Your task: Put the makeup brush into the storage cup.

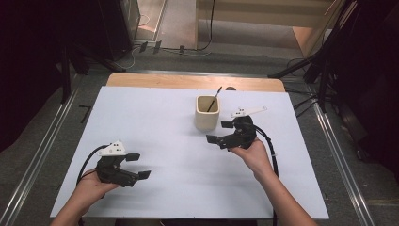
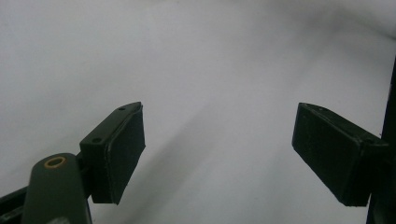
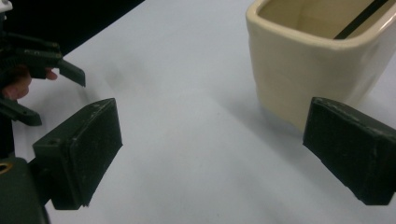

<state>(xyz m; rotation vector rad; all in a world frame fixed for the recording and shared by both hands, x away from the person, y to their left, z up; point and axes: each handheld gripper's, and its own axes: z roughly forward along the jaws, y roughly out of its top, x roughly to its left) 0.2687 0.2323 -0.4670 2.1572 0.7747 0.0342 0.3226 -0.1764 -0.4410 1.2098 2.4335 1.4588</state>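
Table: a white rectangular sheet (image 1: 155, 141) covers the tabletop, with a strip of light wood (image 1: 188, 81) bare along the far edge.

Cup: a cream, square-sided ceramic cup (image 1: 207, 113) stands upright on the white sheet, a little right of the middle and toward the far side. In the right gripper view its glazed wall (image 3: 299, 70) rises at the upper right, just behind the right-hand jaw.

Stick: a thin black stick (image 1: 214, 100) leans inside the cup, its upper end pointing up and to the right past the rim; the right gripper view shows it as a dark line crossing the cup's mouth (image 3: 359, 18).

Right gripper: the black two-jaw right gripper (image 1: 219, 132) is held in the person's right hand (image 1: 256, 153), just beside the cup at its near right, apart from it. Its jaws stand wide, with nothing between them but bare sheet.

Left gripper: the black two-jaw left gripper (image 1: 139, 165) sits in the person's left hand (image 1: 91, 186) near the front left of the sheet, well apart from the cup. Its jaws are spread wide over bare sheet, holding nothing; the right gripper view catches it far off at the left edge (image 3: 28, 70).
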